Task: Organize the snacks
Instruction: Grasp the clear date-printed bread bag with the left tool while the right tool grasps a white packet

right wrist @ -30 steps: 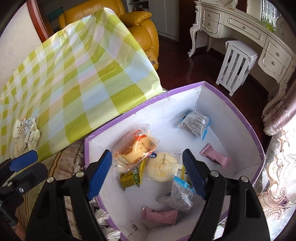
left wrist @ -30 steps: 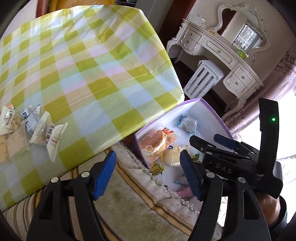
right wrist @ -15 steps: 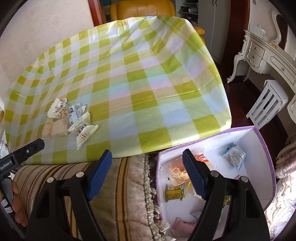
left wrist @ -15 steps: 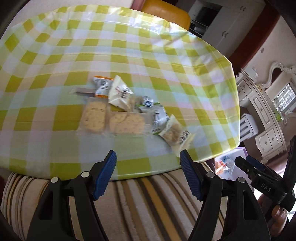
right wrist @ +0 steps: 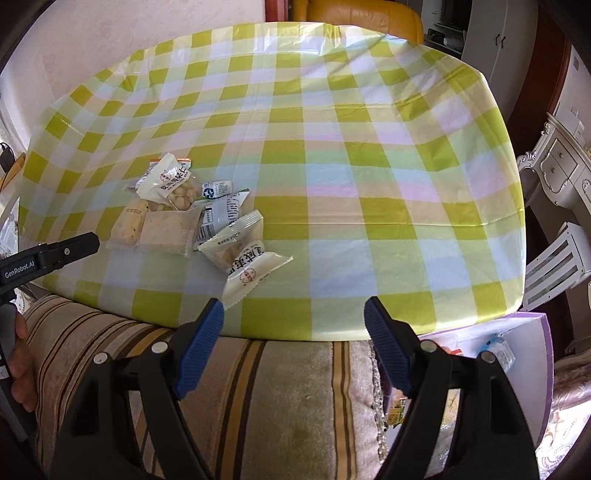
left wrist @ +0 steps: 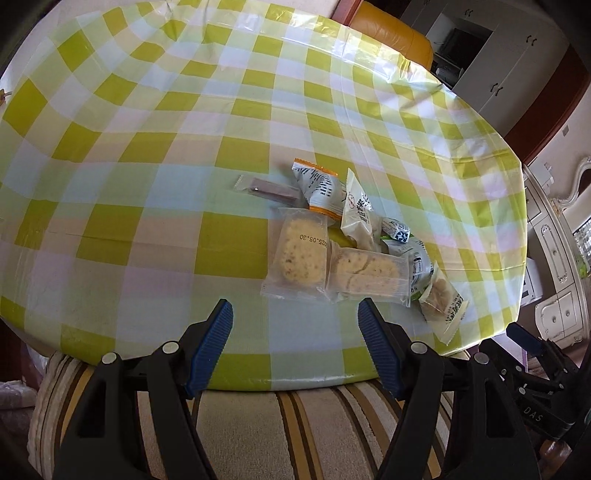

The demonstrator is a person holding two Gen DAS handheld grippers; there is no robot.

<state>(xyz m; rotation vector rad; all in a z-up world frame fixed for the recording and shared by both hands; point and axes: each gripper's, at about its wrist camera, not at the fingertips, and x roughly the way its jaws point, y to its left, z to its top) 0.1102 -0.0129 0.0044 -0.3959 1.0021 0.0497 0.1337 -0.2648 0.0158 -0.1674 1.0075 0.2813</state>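
A pile of wrapped snacks lies near the front edge of the green-checked table (left wrist: pixel 184 147): two clear-wrapped biscuits (left wrist: pixel 301 253) (left wrist: pixel 364 271), an orange-edged packet (left wrist: pixel 319 188), a white packet (left wrist: pixel 358 210), a thin brown bar (left wrist: pixel 267 188). The pile also shows in the right wrist view (right wrist: pixel 177 214), with a white packet (right wrist: pixel 245 260) nearest. My left gripper (left wrist: pixel 295 325) is open and empty, just short of the biscuits. My right gripper (right wrist: pixel 293 325) is open and empty at the table's front edge, right of the pile. A purple-rimmed white box (right wrist: pixel 517 332) with snacks sits lower right.
A striped cushion (right wrist: pixel 277 387) runs under the table's front edge. An orange armchair (left wrist: pixel 391 33) stands behind the table. A white dresser (right wrist: pixel 561 166) and white slatted stool (right wrist: pixel 557 266) stand at the right. The right gripper shows in the left wrist view (left wrist: pixel 532 354).
Both grippers have swung up and left, away from the box and toward the table. The snack pile is now in front of the left gripper. Both stayed open.
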